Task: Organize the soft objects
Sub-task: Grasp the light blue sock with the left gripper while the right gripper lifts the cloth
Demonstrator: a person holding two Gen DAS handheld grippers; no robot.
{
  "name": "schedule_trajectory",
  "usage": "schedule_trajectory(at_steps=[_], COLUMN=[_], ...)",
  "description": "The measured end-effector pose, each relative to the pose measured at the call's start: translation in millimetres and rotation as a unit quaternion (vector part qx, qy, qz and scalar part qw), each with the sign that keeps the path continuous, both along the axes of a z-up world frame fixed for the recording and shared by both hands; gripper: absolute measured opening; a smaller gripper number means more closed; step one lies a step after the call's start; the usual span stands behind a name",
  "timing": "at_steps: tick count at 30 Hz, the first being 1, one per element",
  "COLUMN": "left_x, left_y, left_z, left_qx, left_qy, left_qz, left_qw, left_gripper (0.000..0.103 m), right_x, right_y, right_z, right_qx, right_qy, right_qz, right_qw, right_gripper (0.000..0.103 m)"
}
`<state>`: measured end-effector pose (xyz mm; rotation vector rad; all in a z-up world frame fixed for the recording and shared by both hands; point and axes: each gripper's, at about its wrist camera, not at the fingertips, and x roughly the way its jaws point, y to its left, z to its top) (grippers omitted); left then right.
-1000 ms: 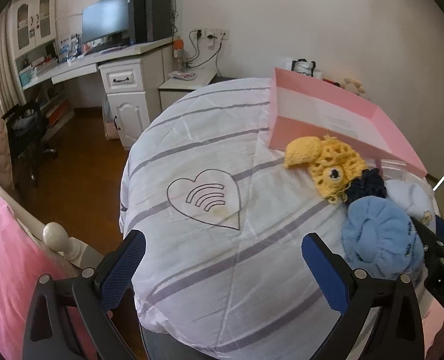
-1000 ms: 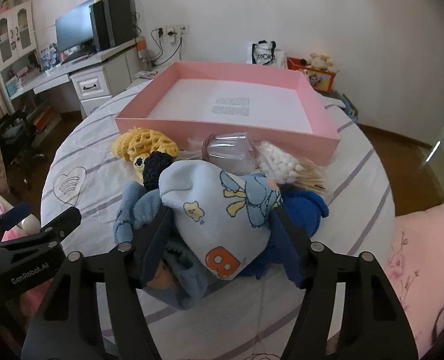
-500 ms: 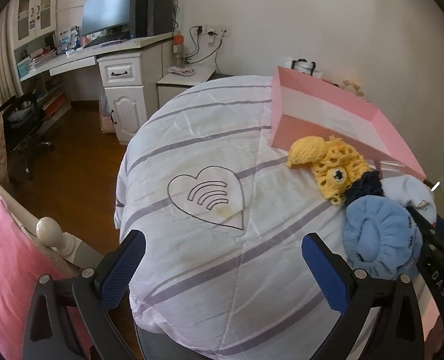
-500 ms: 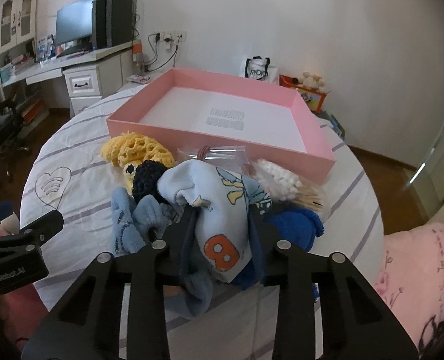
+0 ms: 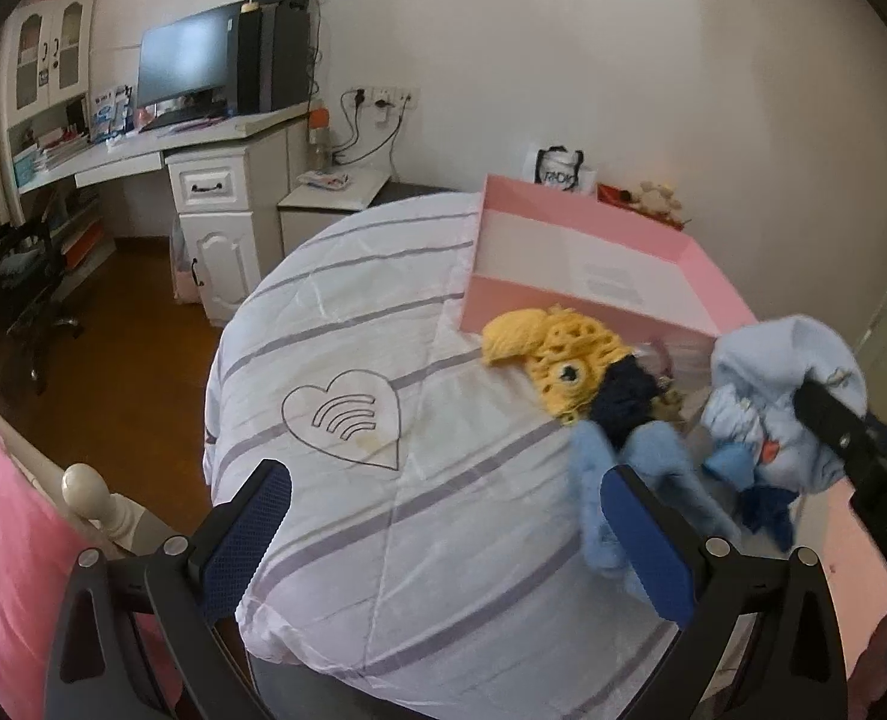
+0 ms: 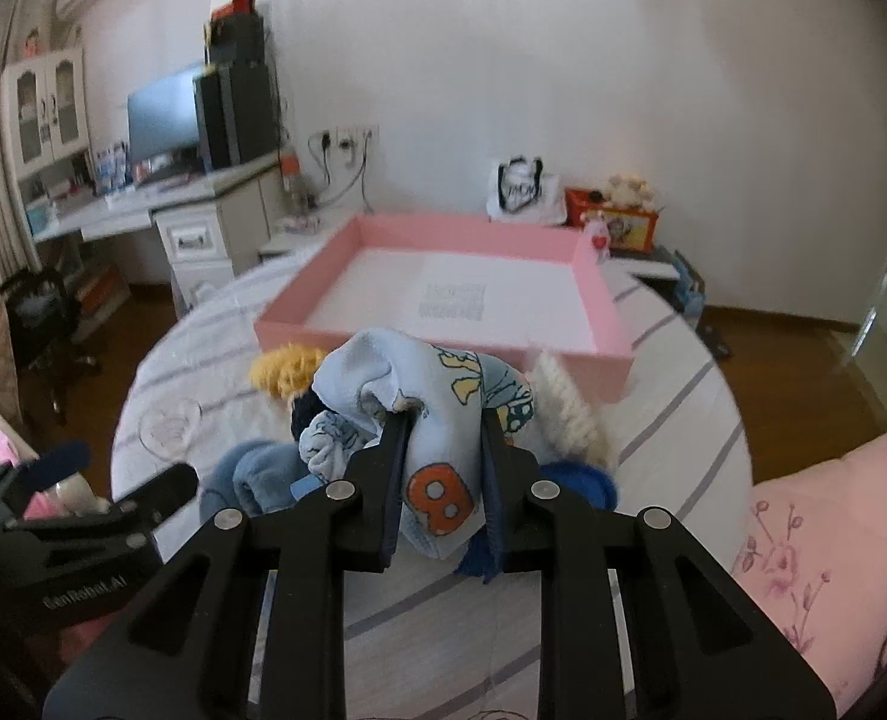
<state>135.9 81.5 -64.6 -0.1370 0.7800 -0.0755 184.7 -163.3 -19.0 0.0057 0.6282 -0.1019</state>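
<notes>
My right gripper (image 6: 443,420) is shut on a light blue printed cloth (image 6: 443,396) and holds it above the pile, in front of the pink box (image 6: 443,354). The cloth also shows in the left wrist view (image 5: 785,372), hanging from the right gripper. Under it lie a yellow crocheted piece (image 5: 557,348), a dark navy knit piece (image 5: 623,402), a plush blue piece (image 5: 641,468) and a dark blue piece (image 6: 581,480). My left gripper (image 5: 443,510) is open and empty over the striped cover, left of the pile.
The round table has a white striped cover (image 5: 347,360) with a heart print. A pack of cotton swabs (image 6: 563,402) lies by the box's near wall. A desk with a monitor (image 5: 191,66) stands at the back left. A pink bed (image 6: 833,540) is at the right.
My right gripper has closed on the light blue printed cloth and lifted it off the pile toward the pink box. The left gripper has stayed open and drawn back a little.
</notes>
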Motion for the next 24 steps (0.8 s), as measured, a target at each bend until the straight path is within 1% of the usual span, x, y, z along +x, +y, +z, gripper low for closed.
schedule_trajectory(at_steps=[8, 12, 14, 16, 20, 21, 22, 24], left_x=[-15.0, -17.0, -17.8, -15.9, -5.3, -2.7, 0.5, 6.5], left_y=[-14.7, -26.9, -34.5, -42.9, -54.2, -56.9, -60.6, -67.5], left_z=[17.4, 22.0, 23.1, 21.4, 14.0, 12.2, 10.0, 5.4], left_qx=[-0.002, -0.002, -0.002, -0.001, 0.002, 0.005, 0.008, 0.014], left_qy=[-0.010, -0.014, -0.012, -0.003, 0.021, 0.025, 0.028, 0.041], left_qz=[-0.010, -0.021, -0.031, -0.039, -0.041, -0.041, -0.044, -0.049], left_qw=[0.9999, 0.9997, 0.9995, 0.9992, 0.9990, 0.9989, 0.9986, 0.9979], left_gripper=[0.102, 0.103, 0.103, 0.103, 0.103, 0.103, 0.103, 0.103], right_x=[-17.8, -26.5, -28.7, -28.5, -20.6, -16.8, -14.7, -8.8], right_y=[-17.0, -33.9, -43.4, -53.7, -71.0, -76.2, -79.7, -83.8], right_z=[32.0, 38.1, 35.2, 26.8, 1.8, -6.7, -10.5, -18.0], right_qx=[0.011, 0.005, 0.004, 0.009, 0.010, 0.017, 0.019, 0.004], right_qy=[-0.057, -0.073, -0.067, -0.052, 0.000, 0.016, 0.024, 0.033], right_qz=[-0.014, -0.048, -0.061, -0.073, -0.084, -0.088, -0.090, -0.101], right_qw=[0.998, 0.996, 0.996, 0.996, 0.996, 0.996, 0.995, 0.994], right_gripper=[0.021, 0.021, 0.021, 0.021, 0.022, 0.022, 0.023, 0.025])
